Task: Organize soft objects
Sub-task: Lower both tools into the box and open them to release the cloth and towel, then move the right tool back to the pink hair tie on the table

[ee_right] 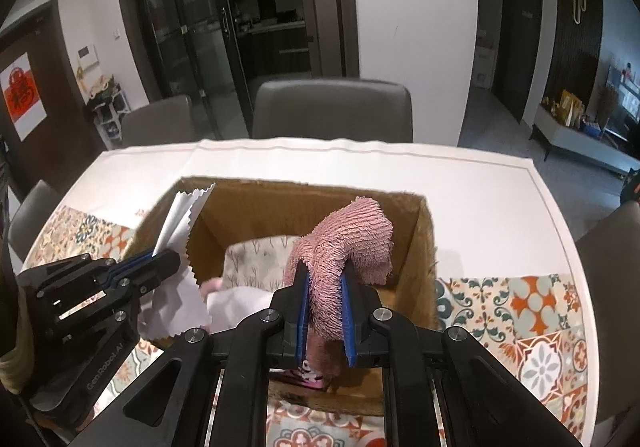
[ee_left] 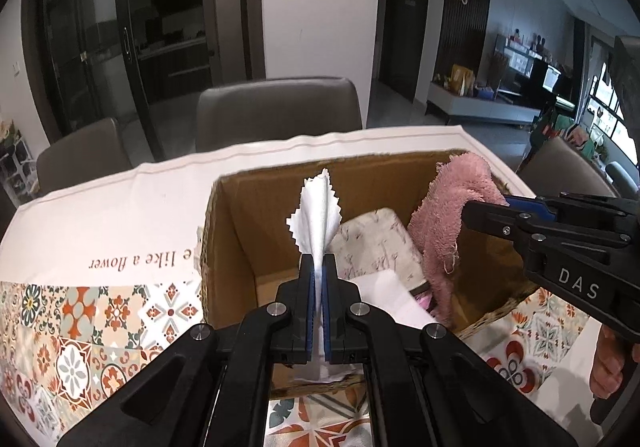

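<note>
Over the left half of the cardboard box (ee_left: 240,247), which sits on the tiled tablecloth (ee_left: 80,327) near the table's front edge, the left gripper (ee_left: 318,279) is clamped on a white cloth (ee_left: 318,215) with pinked edges; the cloth stands up beyond the pads and trails down below them toward the box's near wall. Further right, inside the box, a folded patterned cloth (ee_left: 376,243) and something white already lie on the floor. Over the right half, the right gripper (ee_right: 325,283) pinches a pink towel (ee_right: 348,239), whose free end flops over the fingertips and hangs toward the far right corner. Both pieces hang roughly upright, directly above the opening, so the box lies straight below each gripper. Judging by this, the coming move is a short lowering and release, each hand serving its own side.
</note>
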Available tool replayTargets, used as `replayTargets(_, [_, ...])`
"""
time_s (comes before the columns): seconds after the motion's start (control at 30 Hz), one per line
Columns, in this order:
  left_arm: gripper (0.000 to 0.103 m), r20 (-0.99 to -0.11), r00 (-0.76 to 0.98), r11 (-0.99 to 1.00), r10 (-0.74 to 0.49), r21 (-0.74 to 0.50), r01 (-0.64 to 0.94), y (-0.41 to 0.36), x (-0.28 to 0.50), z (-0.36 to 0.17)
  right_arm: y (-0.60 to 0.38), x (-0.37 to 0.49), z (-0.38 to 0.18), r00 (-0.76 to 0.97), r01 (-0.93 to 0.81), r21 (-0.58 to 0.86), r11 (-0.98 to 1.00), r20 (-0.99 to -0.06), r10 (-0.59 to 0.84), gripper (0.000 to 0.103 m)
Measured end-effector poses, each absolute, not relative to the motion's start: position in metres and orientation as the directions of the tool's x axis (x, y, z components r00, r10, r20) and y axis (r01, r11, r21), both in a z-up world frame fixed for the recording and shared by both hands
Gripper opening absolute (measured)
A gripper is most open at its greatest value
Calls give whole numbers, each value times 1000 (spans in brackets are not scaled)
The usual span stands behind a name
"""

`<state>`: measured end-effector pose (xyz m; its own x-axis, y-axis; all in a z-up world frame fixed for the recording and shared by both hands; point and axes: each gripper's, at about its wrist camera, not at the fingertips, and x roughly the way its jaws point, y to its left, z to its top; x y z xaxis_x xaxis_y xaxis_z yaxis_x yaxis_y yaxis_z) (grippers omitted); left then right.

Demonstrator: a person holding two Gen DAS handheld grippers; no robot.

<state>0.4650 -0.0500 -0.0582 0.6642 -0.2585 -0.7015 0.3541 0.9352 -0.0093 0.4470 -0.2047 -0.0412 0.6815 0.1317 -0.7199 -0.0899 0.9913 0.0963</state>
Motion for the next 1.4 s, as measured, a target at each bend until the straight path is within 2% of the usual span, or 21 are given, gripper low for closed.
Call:
replayTargets(0.17, [8,-722,649,937,-239,3,349,-53,468,-63,-201,453,-52,655,-98,115,989,-740,151,17])
replayTargets(0.23, [18,-725,645,937,-240,0,349,-54,467,-63,-202,455,-55,647,-95,131,987,-745,161,19])
replayTargets(0.33, [31,-720,650,936,-242,4,353,-54,466,-59,-203,457,-57,640,-88,136,987,-751,161,35])
replayTargets(0.43, [38,-709,665,938,-233,16,345,-53,463,-54,-203,454,-55,648,-88,142,986,-743,165,39])
replayTargets(0.53, [41,-697,679,941,-230,20,339,-50,457,-46,-204,449,-50,664,-76,139,987,-732,154,47])
replayTargets(1.03, [52,-610,773,965,-175,48,256,-26,410,-3,-194,402,-13,732,-73,169,983,-660,168,47])
replayTargets(1.4, [57,-624,772,977,-122,61,204,-6,378,-11,-177,374,-22,714,-95,178,979,-674,192,47])
